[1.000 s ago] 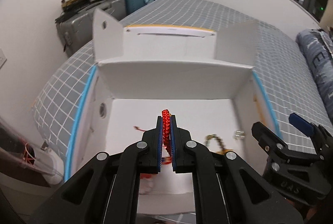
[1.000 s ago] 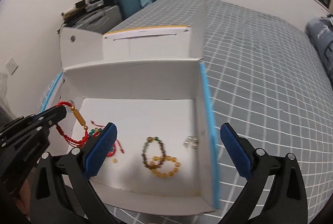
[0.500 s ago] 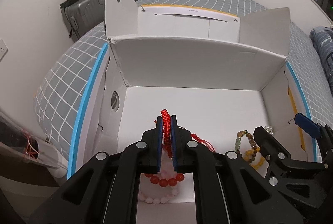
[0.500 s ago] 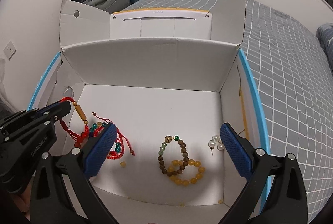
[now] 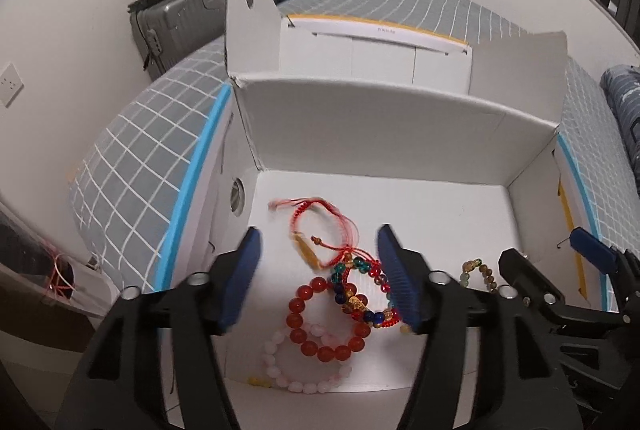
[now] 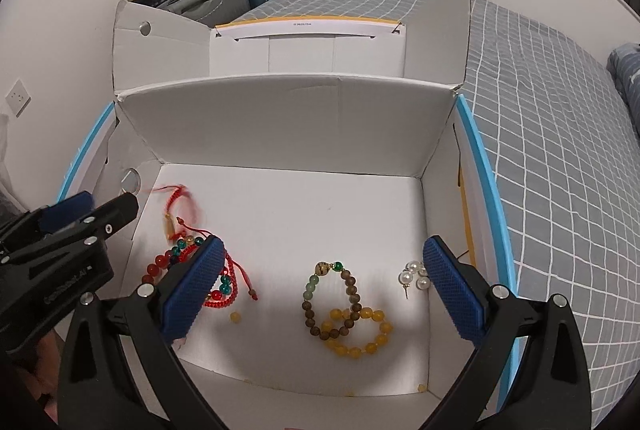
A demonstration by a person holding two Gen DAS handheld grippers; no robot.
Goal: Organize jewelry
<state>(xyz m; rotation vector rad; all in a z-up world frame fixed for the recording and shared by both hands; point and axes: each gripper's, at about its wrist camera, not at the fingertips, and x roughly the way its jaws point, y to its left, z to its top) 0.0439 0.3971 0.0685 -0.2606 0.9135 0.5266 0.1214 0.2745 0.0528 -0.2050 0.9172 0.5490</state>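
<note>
Grid-patterned bed (image 6: 540,78), white box (image 6: 280,118), suitcases (image 5: 180,18) behind, both tongs (image 5: 320,270) (image 6: 320,294) apart, empty.

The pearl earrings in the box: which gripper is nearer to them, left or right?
Right. The right gripper has its right finger beside the pearl earrings. The left gripper hangs over the red bracelets on the box's opposite side.

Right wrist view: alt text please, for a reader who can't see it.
The open right gripper hangs over a white cardboard box on a grid-patterned bed, above a brown-and-green bead bracelet overlapping a yellow bead bracelet. Pearl earrings lie right of them, red cord bracelets left, beside the left gripper.
</note>
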